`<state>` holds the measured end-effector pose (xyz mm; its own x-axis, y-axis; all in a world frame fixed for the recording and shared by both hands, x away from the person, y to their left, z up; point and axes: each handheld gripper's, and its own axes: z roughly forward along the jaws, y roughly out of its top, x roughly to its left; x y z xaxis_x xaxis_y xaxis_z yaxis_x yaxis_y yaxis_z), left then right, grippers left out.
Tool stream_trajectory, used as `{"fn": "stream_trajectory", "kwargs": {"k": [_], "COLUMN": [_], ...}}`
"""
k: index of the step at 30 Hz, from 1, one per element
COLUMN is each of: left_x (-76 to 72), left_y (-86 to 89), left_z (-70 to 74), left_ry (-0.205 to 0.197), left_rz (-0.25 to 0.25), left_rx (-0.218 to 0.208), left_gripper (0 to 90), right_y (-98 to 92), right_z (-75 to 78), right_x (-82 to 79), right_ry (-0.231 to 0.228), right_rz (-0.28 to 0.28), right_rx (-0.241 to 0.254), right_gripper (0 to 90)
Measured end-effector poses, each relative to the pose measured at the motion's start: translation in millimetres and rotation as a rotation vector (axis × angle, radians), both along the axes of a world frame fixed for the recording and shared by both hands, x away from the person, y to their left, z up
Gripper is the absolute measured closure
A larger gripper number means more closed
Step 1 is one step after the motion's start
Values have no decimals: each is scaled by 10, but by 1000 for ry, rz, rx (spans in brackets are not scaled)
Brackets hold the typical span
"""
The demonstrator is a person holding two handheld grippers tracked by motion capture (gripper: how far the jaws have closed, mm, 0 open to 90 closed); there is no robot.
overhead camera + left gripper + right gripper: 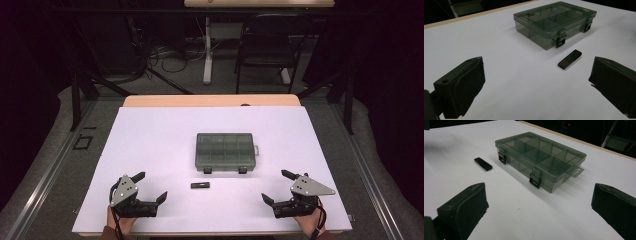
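Both tools rest at the worktop's (150,130) near edge, the left tool (152,187) by the left corner and the right tool (272,186) by the right, each released with jaws spread wide. Between them lies a small black stick (200,185), just before the closed compartment box (225,152) at mid-worktop.

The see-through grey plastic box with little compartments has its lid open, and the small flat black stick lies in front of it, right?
Not quite: the see-through grey plastic box has its lid shut, both latches down, as the right gripper view shows. The small flat black stick does lie in front of it.
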<state>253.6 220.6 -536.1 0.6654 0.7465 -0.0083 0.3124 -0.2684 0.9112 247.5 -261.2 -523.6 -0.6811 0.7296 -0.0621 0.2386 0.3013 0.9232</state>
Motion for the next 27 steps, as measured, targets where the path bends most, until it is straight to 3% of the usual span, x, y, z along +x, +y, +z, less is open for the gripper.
{"fn": "stream_trajectory", "kwargs": {"k": [19,27], "left_x": [115,190], "left_y": [-98,-195], "left_z": [-10,8], "left_ry": [46,82], "left_rz": [-9,-39], "left_rx": [6,3], "left_gripper": [0,0], "right_y": [105,158], "right_z": [-5,-1], "right_x": [134,231], "right_ry": [78,122], "right_rz": [42,44], "right_rx": [-5,-20], "right_gripper": [0,0]}}
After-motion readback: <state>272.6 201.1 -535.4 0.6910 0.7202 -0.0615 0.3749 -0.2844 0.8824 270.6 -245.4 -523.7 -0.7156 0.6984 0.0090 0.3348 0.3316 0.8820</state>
